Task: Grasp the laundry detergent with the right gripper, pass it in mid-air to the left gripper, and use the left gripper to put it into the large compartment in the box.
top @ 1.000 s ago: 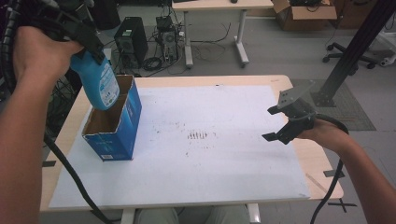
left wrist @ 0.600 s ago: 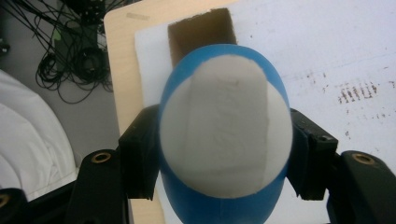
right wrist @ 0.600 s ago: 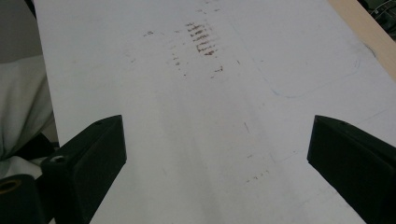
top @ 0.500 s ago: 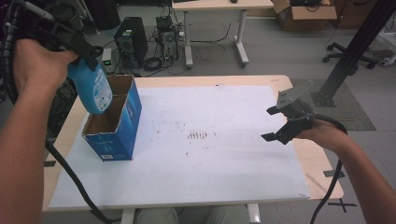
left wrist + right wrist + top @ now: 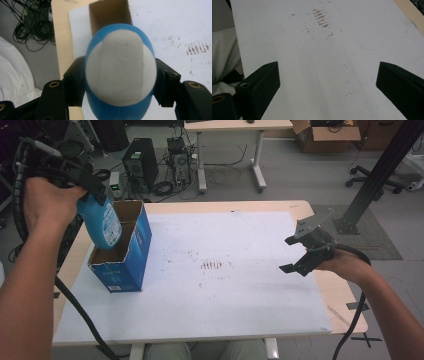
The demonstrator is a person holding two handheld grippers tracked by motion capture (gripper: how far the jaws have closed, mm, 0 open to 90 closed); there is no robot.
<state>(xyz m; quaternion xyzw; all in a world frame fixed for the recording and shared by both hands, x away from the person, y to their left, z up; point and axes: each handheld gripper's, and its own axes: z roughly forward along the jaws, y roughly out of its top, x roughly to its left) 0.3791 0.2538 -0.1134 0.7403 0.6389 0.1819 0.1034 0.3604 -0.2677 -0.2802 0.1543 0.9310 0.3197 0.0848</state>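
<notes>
My left gripper [image 5: 86, 195] is shut on a blue bottle [image 5: 103, 226] with a white label, gripping it near its upper end. The bottle hangs tilted, with its lower end inside the open top of a blue cardboard box [image 5: 126, 262] at the table's left. In the left gripper view, the bottle's rounded blue and white bottom [image 5: 120, 72] sits between the black jaws. Beyond it is the brown inside of the box [image 5: 110, 12]. My right gripper [image 5: 288, 254] hovers open over the right side of the white sheet [image 5: 324, 45], with nothing between its jaws.
A white sheet [image 5: 225, 305] with brown smudges at its middle covers most of the wooden table [image 5: 345, 310]. Behind the table are a computer tower [image 5: 137, 164], cables, another desk [image 5: 230, 126] and a cardboard box [image 5: 325, 132]. A black post [image 5: 380, 175] stands at the right.
My left hand has come down with the bottle, whose lower end now sits deeper in the box's opening. The right gripper has stayed where it was.
</notes>
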